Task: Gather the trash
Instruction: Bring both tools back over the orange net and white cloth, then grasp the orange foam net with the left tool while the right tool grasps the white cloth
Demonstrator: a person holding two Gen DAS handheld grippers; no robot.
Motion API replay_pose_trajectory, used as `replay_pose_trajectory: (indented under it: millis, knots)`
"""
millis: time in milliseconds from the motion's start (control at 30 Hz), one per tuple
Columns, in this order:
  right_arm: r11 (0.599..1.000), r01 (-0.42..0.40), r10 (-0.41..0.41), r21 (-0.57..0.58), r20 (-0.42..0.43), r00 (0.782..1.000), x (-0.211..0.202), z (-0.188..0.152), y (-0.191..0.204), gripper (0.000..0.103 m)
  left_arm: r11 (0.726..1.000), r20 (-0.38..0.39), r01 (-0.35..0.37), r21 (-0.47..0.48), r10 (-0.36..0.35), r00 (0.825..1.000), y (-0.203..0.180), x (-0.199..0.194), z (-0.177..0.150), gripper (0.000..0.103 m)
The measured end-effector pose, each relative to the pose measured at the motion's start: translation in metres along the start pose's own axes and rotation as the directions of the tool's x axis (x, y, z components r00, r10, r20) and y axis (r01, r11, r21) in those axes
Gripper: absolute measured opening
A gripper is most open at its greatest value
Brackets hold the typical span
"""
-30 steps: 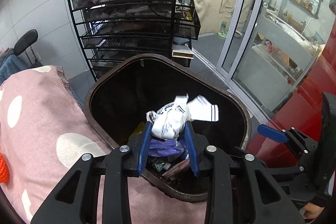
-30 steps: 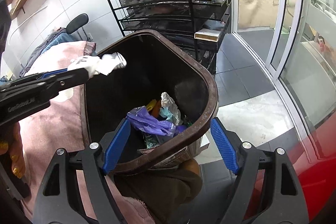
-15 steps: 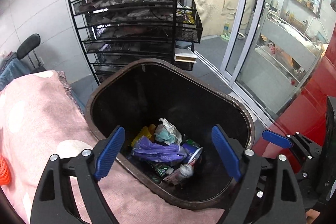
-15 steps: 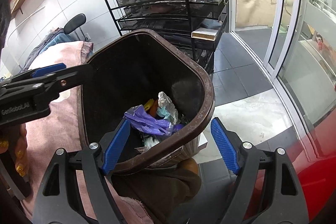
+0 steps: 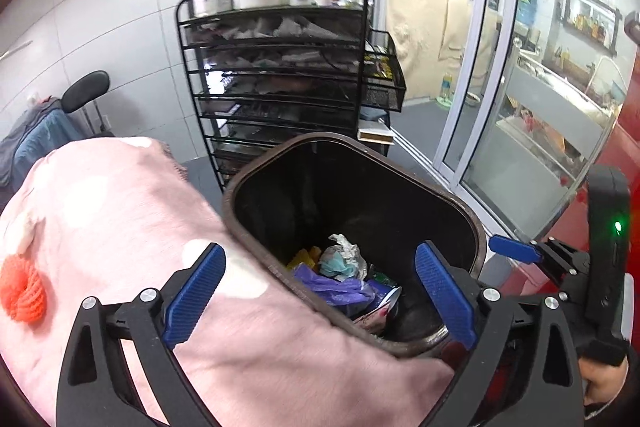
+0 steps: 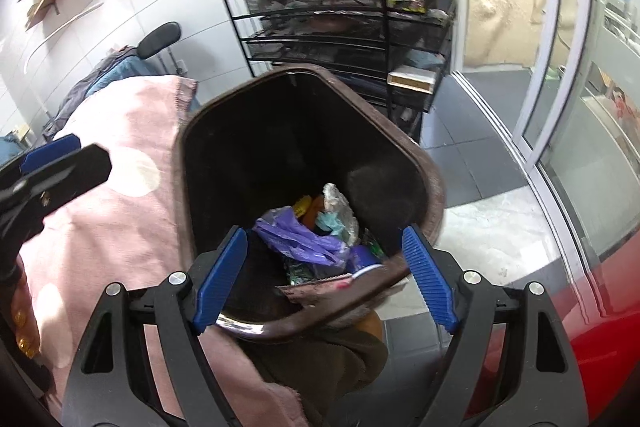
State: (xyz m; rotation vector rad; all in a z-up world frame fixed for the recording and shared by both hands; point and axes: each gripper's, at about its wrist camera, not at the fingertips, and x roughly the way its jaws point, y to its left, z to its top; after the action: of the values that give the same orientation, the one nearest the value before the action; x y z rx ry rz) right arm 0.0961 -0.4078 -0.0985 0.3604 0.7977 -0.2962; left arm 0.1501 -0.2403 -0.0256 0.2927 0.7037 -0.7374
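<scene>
A dark brown trash bin (image 5: 452, 197) (image 6: 380, 115) stands tilted beside a pink bed cover. It holds a purple plastic bag (image 5: 340, 285) (image 6: 304, 239), crumpled paper (image 5: 344, 255) and other scraps. My left gripper (image 5: 320, 247) hovers over the bin's left rim and the cover; its jaws are opening wide and nothing is between them. One of its fingers (image 6: 72, 167) shows at the left of the right wrist view. My right gripper (image 6: 324, 230) straddles the bin's near end with its pads against the walls. One right finger (image 5: 516, 253) lies just outside the rim.
A black wire rack (image 5: 280, 87) loaded with bottles stands behind the bin. The pink dotted bed cover (image 5: 120, 227) carries an orange mesh ball (image 5: 24, 291). Glass sliding doors (image 5: 480, 67) and a red panel (image 5: 624, 167) close off the right. A person's hand (image 5: 600, 383) grips the right handle.
My left gripper let go of the white crumpled paper, which dropped out of sight into the bin. Its jaws spread wide and it drew back left over the cover. The right gripper stayed put.
</scene>
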Motion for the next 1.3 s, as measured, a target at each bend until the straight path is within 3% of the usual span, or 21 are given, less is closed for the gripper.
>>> replay_pose_trajectory:
  millis: [167, 400, 567, 800, 1000, 1200, 1300]
  knots:
    - [0.997, -0.046, 0.047, -0.061, 0.014, 0.999, -0.003, 0.006, 0.026, 0.08, 0.997, 0.029, -0.045, -0.061, 0.046, 0.999, 0.024, -0.023, -0.015, 0.096]
    - [0.979, -0.122, 0.124, -0.162, 0.006, 0.992, -0.005, 0.011, 0.073, 0.08, 0.974, 0.021, -0.175, -0.146, 0.18, 0.983, 0.069, -0.049, -0.04, 0.096]
    - [0.954, -0.183, 0.187, -0.239, -0.004, 0.982, -0.006, 0.015, 0.111, 0.08, 0.945, 0.01, -0.24, -0.222, 0.248, 0.969, 0.107, -0.07, -0.057, 0.096]
    - [0.894, -0.29, 0.29, -0.341, -0.053, 0.956, -0.005, 0.024, 0.168, 0.08, 0.881, -0.026, -0.353, -0.314, 0.364, 0.931, 0.17, -0.092, -0.077, 0.096]
    - [0.844, -0.372, 0.361, -0.386, -0.105, 0.927, 0.0, 0.041, 0.212, 0.08, 0.846, -0.051, -0.381, -0.372, 0.391, 0.919, 0.221, -0.097, -0.085, 0.095]
    - [0.806, -0.397, 0.386, -0.439, -0.12, 0.915, 0.008, 0.054, 0.255, 0.08, 0.827, -0.095, -0.375, -0.42, 0.37, 0.924, 0.271, -0.076, -0.08, 0.086]
    - [0.785, -0.41, 0.398, -0.464, -0.129, 0.908, 0.014, 0.059, 0.278, 0.08, 0.831, -0.116, -0.356, -0.428, 0.34, 0.933, 0.287, -0.062, -0.076, 0.081]
